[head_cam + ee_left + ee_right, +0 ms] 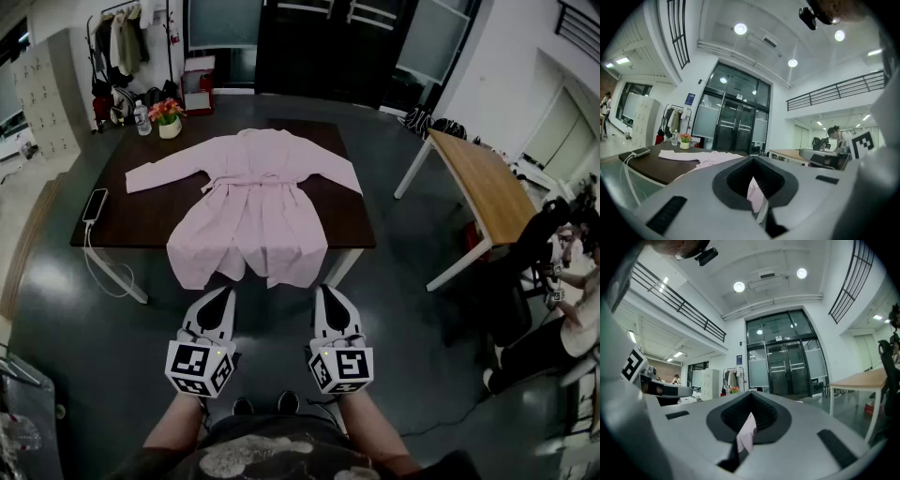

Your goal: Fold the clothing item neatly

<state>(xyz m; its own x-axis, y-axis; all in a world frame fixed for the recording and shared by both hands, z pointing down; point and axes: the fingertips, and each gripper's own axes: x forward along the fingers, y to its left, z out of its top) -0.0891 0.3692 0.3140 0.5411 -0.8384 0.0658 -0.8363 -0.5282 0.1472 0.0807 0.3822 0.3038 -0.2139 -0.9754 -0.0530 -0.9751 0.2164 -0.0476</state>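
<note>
Shut claws [225, 294] [326, 292], perhaps at robe [251, 202] hem

Your pink robe [251, 216] lay spread out flat on the dark table [112, 225]. Its long sleeves [164, 172] were stretched out to both sides. A belt [251, 181] ran across its middle. Its bottom edge hung over the near side.

- A glossy dark grey floor [112, 375] fills the lower part of the head view.
- A dark table [122, 220] stands at centre, with a light wooden table [487, 187] at right.
- Black-framed glass doors [736, 126] are in the far wall.
- A coat rack [127, 42] and lockers [42, 94] are at upper left.
- Round ceiling lights [740, 29] shine above white walls [497, 66] and a railed balcony [843, 91].
</note>
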